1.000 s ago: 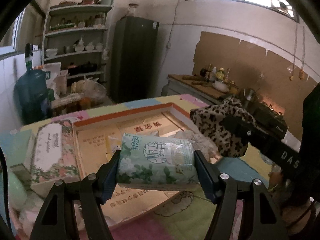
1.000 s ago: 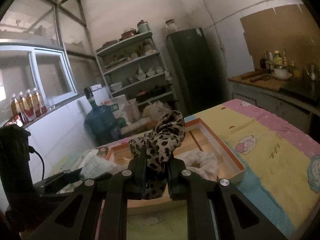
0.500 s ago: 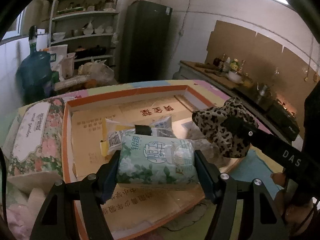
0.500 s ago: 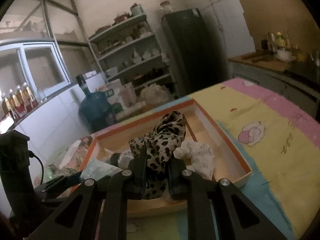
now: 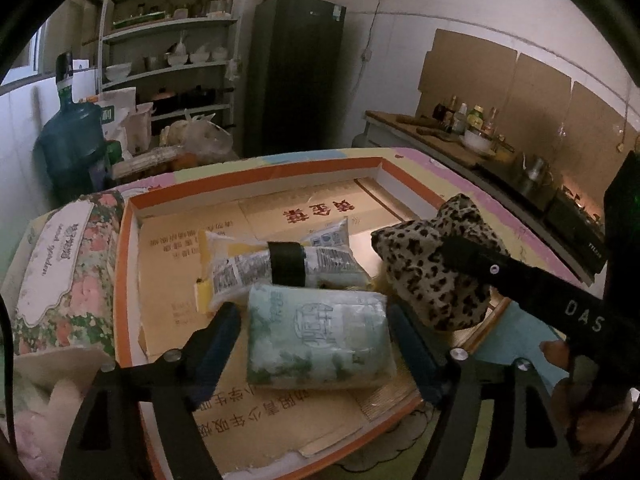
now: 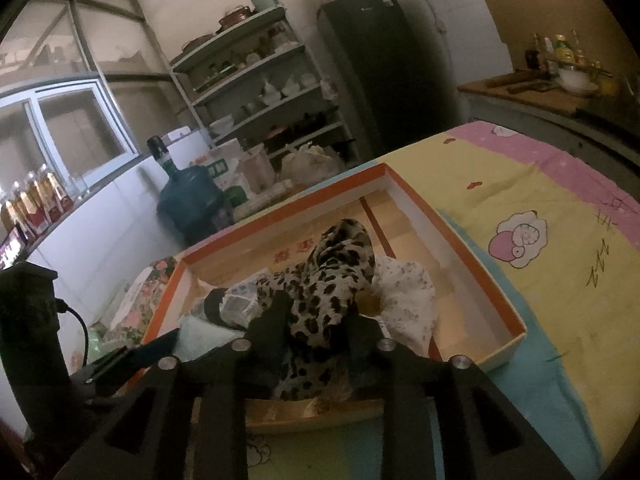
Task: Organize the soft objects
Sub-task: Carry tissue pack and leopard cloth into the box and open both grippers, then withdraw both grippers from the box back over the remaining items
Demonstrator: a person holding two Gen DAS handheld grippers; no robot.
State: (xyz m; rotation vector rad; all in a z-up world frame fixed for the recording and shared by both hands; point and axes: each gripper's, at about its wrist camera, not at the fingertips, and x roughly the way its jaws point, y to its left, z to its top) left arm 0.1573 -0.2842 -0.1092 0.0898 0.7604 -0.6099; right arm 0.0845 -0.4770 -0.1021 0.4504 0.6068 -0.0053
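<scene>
An orange-rimmed cardboard box (image 5: 248, 188) (image 6: 452, 232) lies on the table. A green floral tissue pack (image 5: 320, 340) rests flat on its floor between the fingers of my left gripper (image 5: 312, 312). Those jaws are opening, with a gap showing on each side of the pack. A leopard-print cloth (image 6: 328, 276) (image 5: 424, 264) sits bunched in the box's near right part. My right gripper (image 6: 316, 312) has its fingers on either side of it. Its jaws are opening, and the cloth stands loose between them.
Inside the box also lie a white and yellow packet with a black band (image 5: 286, 262) and a white floral cloth (image 6: 408, 292). A flowered tissue box (image 5: 60, 264) stands left of the box. Behind the table are a water jug (image 5: 72, 136), shelves and a dark fridge (image 5: 296, 72).
Both grippers came down over the box. The left fingers spread off the tissue pack, which now lies on the box floor. The right fingers parted around the leopard cloth.
</scene>
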